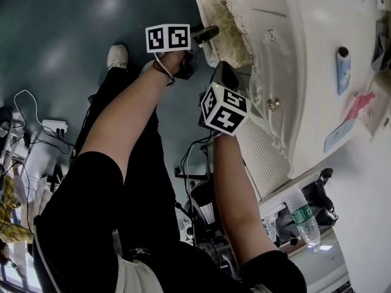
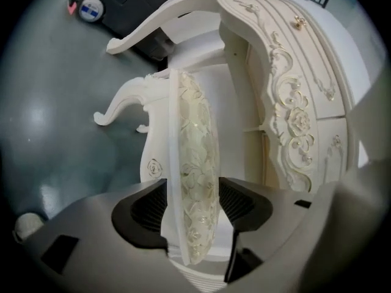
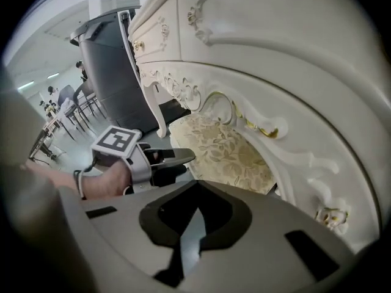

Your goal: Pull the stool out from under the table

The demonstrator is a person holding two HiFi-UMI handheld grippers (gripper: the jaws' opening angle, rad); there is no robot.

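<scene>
The stool (image 1: 229, 26) has a cream carved frame and a gold floral cushion, and it stands tucked under the ornate cream table (image 1: 305, 72). In the left gripper view the stool's seat (image 2: 198, 151) shows edge-on, with a curved leg (image 2: 122, 105) to its left. My left gripper (image 2: 192, 209) is open, and the seat's edge sits between its jaws. In the head view the left gripper (image 1: 201, 36) reaches the stool's near side. My right gripper (image 3: 192, 221) is shut and empty, hanging above the cushion (image 3: 226, 151) beside the table's front (image 3: 275, 72). The right gripper (image 1: 225, 73) is just behind the left.
Cables and a power strip (image 1: 54, 126) lie on the dark floor at the left. A water bottle (image 1: 303, 218) stands on a lower surface at the right, and a ribbed white panel (image 1: 263, 154) is below the table. A dark cabinet (image 3: 116, 72) stands beyond the table's leg.
</scene>
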